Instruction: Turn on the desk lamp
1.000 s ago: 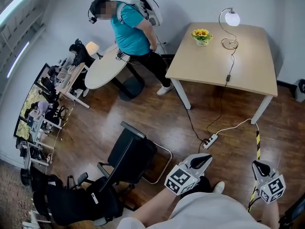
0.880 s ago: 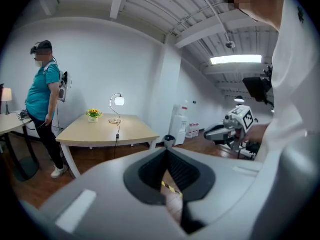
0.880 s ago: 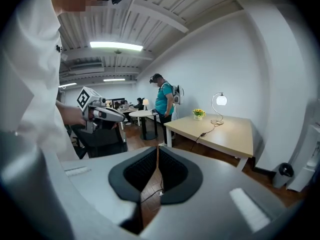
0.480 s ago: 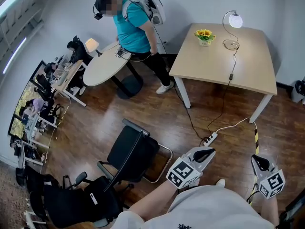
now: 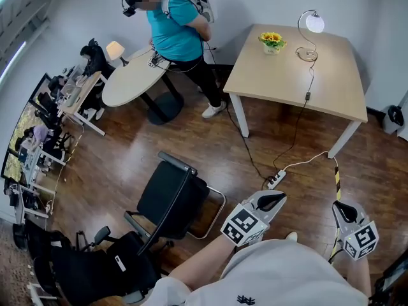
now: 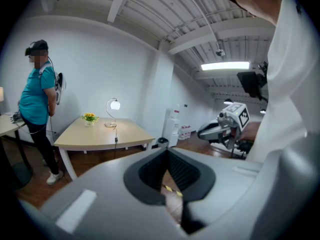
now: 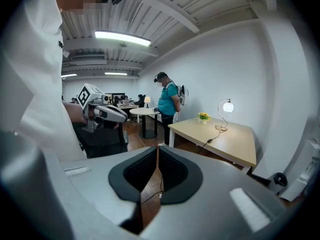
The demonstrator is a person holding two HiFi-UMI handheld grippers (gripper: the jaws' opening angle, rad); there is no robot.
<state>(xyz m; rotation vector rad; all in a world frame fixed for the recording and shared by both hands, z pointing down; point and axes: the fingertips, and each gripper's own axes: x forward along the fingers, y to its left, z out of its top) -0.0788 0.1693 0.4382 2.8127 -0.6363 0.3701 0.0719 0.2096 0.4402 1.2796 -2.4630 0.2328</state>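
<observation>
Where the lamp lies: the desk lamp [image 5: 310,29] stands at the far edge of the wooden table [image 5: 331,91], well apart from me, straight ahead across the open floor.
Which gripper is nearer: the lamp lines up about between my left gripper [image 5: 273,200] and my right gripper [image 5: 344,210]. I judge neither clearly closer, and both must travel the whole way.
Lamp axis: the stem rises upright from a ring base and curls over in a hook to the globe. The cord [image 5: 310,75] runs from the base towards me along the tabletop.
Likely target: a small dark inline switch [image 5: 308,95] sits on the cord partway across the table, nearer to me than the lamp base.
Cord's end: it drops off the near table edge to a white power strip [image 5: 276,180] on the floor.
Left gripper state: jaws closed together, with nothing between them.
Right gripper state: jaws pressed together, also empty.
Materials: thin bright metal stem, a round white globe that looks bright, and I cannot tell whether it is lit. The tabletop is smooth pale wood on white legs, and the floor is glossy dark wood.
Neighbours: a pot of yellow flowers [image 5: 271,42] is near the lamp. A person in a teal shirt [image 5: 175,27] stands left of the table. A black office chair [image 5: 171,196] is to my left.
</observation>
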